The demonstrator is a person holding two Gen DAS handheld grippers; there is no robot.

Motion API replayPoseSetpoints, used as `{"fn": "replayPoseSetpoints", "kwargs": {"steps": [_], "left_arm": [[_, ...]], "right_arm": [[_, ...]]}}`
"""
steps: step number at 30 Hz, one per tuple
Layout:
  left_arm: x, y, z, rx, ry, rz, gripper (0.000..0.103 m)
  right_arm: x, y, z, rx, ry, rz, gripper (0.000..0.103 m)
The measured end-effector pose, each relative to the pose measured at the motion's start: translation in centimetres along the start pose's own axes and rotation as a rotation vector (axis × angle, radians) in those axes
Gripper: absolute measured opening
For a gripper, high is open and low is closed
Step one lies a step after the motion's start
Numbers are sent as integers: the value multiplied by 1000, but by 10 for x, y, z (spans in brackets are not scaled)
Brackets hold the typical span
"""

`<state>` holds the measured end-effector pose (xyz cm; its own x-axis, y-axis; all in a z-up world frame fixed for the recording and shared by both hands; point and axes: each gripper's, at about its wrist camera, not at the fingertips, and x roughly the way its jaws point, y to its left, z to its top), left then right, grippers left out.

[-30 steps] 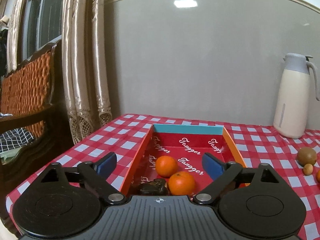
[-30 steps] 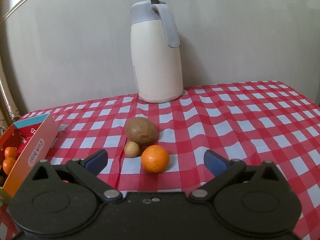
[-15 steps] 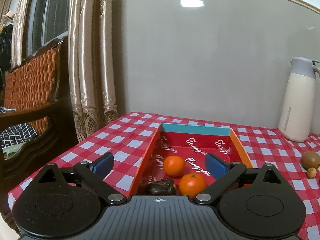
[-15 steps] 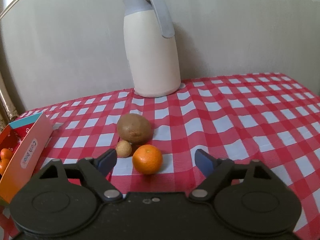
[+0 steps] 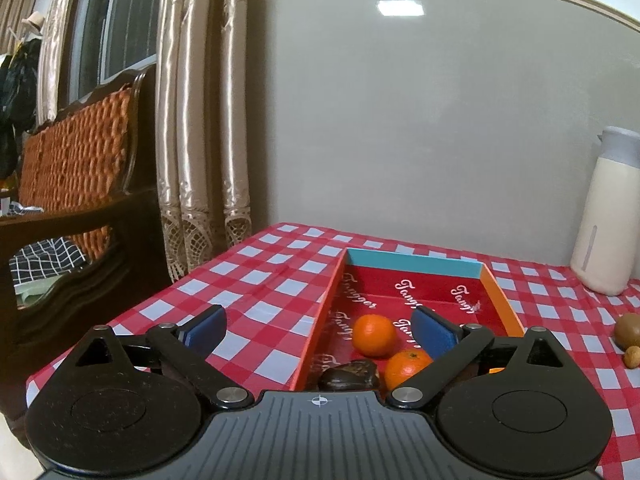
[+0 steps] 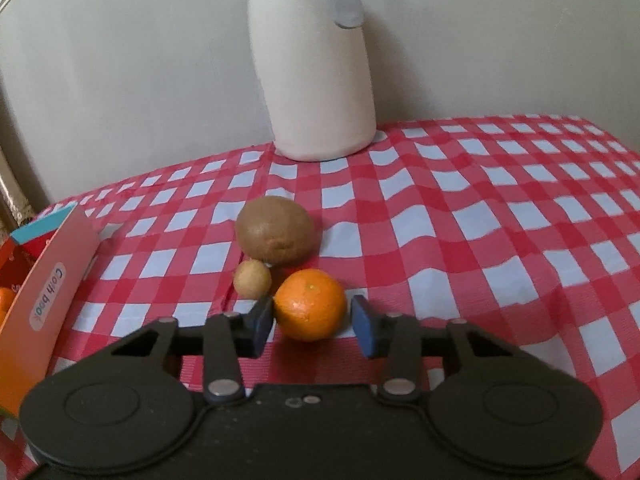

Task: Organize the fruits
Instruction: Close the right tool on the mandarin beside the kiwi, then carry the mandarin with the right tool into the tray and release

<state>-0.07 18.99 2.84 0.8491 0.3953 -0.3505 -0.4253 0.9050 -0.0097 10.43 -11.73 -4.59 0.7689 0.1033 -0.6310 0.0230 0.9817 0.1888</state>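
Left wrist view: the left gripper (image 5: 318, 328) stood with its jaws spread wide and nothing between the pads. Ahead of the jaws lay a red box (image 5: 502, 300) with an orange wall and a blue far end, resting on a red-and-white checked tablecloth (image 5: 256, 280). Inside the box, two oranges sat close to the right-hand finger: one (image 5: 374, 335) just inside that finger, the other (image 5: 406, 368) nearer the camera and partly behind it. A dark lump (image 5: 350, 374) lay beside the nearer orange; what it was could not be told. Far to the right of the jaws stood a cream jug (image 5: 606, 224), with a kiwi (image 5: 628, 330) and a small tan fruit (image 5: 632, 357) at the frame edge.

Right wrist view: the right gripper (image 6: 313, 322) was closing its jaws, with a loose orange (image 6: 310, 304) between them. The left-hand pad touched the peel; a narrow gap showed at the right-hand pad. Just beyond the left-hand finger lay the small tan fruit (image 6: 252, 279), the kiwi (image 6: 275, 230) behind it, the jug (image 6: 316, 76) farther back, and the box (image 6: 52, 280) well to the left.
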Motion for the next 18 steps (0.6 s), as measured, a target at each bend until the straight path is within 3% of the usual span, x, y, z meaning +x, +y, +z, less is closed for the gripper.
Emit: {"fn": "replayPoseSetpoints", "kwargs": {"steps": [9,18], "left_arm": [[-2,13,0,-33,-2,18,98],[-5,36,-3,-93,13,58,98]], "right_arm": [[-18,13,3,-36,-69,57,38],[-40,56,3,-103,-111,283,38]]}}
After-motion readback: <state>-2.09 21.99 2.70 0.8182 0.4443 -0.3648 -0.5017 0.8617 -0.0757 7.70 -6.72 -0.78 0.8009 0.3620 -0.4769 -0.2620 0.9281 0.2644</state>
